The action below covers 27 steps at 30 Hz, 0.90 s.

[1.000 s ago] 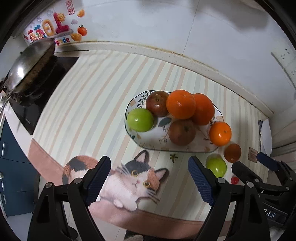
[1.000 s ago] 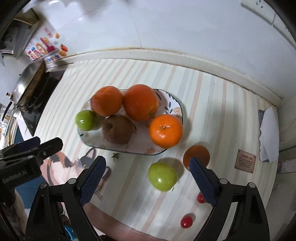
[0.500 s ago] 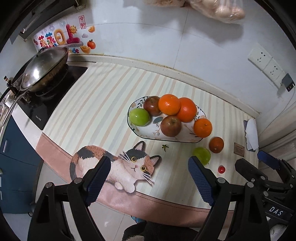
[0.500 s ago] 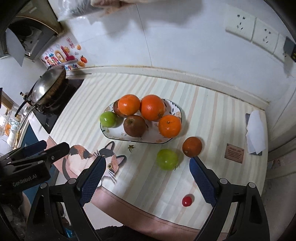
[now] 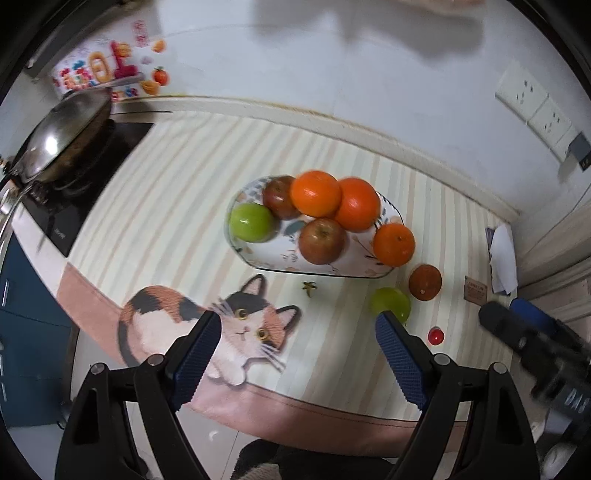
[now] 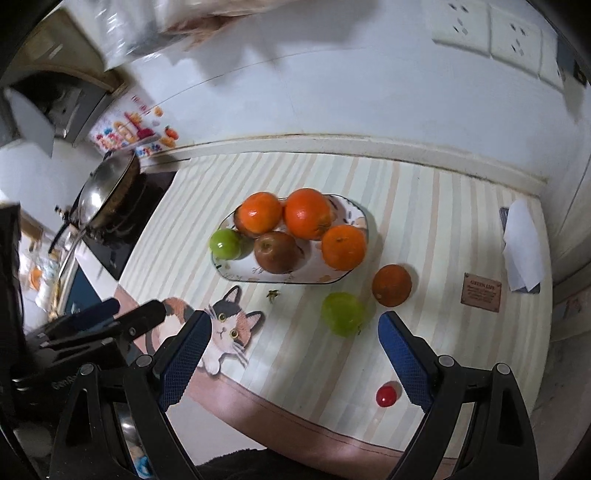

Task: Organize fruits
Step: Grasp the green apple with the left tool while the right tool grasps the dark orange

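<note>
A patterned oval plate (image 5: 258, 258) (image 6: 343, 210) on the striped mat holds three oranges, two red apples and a green apple (image 5: 252, 222) (image 6: 225, 243). Off the plate to its right lie a green apple (image 5: 390, 303) (image 6: 342, 313), a dark orange (image 5: 425, 282) (image 6: 391, 285) and a small red tomato (image 5: 436, 336) (image 6: 386, 395). My left gripper (image 5: 297, 358) is open and empty, held above the mat's front edge. My right gripper (image 6: 293, 358) is open and empty, above the front edge near the loose green apple.
A wok (image 5: 62, 136) (image 6: 107, 188) sits on a black cooktop at the far left. A folded white paper (image 5: 502, 254) (image 6: 522, 247) and a small brown card (image 6: 482, 292) lie at the right. A wall with sockets (image 6: 491, 33) runs behind the counter.
Both grippers pulled back and up from the fruit, then the left one came a little closer again. The right view has tilted. The fruit has not moved.
</note>
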{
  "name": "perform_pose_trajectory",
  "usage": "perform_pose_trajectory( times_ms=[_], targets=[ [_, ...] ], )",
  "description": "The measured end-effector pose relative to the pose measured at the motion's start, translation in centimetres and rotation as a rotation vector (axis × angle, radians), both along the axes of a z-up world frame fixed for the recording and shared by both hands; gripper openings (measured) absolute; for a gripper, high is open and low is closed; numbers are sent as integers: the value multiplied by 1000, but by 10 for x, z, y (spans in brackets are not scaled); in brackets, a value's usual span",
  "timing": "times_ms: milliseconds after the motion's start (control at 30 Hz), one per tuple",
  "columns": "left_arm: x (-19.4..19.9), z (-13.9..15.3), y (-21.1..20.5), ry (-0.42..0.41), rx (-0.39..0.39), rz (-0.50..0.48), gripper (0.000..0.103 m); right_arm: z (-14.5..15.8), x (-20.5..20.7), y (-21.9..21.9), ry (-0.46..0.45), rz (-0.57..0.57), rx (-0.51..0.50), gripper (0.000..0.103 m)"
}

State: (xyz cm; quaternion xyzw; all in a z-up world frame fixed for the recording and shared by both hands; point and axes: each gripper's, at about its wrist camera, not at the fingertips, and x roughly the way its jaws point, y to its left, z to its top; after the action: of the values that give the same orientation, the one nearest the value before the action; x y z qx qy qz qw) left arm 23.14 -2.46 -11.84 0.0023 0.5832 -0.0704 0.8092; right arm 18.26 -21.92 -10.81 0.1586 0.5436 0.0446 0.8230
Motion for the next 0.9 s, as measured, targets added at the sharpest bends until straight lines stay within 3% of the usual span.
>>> perform_pose_trajectory(
  times_ms=[133,367,533,633,667,700,900],
  targets=[
    [16,-32,-36,80,16,-64,85,-31,17,-41,69,-75,13,94],
    [38,-105,-102,251,28,-164,85,-118,42,-103,228,-163,82,93],
    [50,-151,-133,347,35,-195,85,-151,55,-127,269,-203,153,79],
    [50,-166,-145,358,35,-228,84,-158,61,-131,270,-207,163,78],
    [48,-168,-148,347,39,-234,75,-159,63,-131,270,-207,162,78],
    [48,-170,-149,344,40,-238,59,-161,64,-132,272,-209,161,78],
    [42,-167,-143,309,48,-230,58,-173,74,-129,290,-205,177,78]
  ],
)
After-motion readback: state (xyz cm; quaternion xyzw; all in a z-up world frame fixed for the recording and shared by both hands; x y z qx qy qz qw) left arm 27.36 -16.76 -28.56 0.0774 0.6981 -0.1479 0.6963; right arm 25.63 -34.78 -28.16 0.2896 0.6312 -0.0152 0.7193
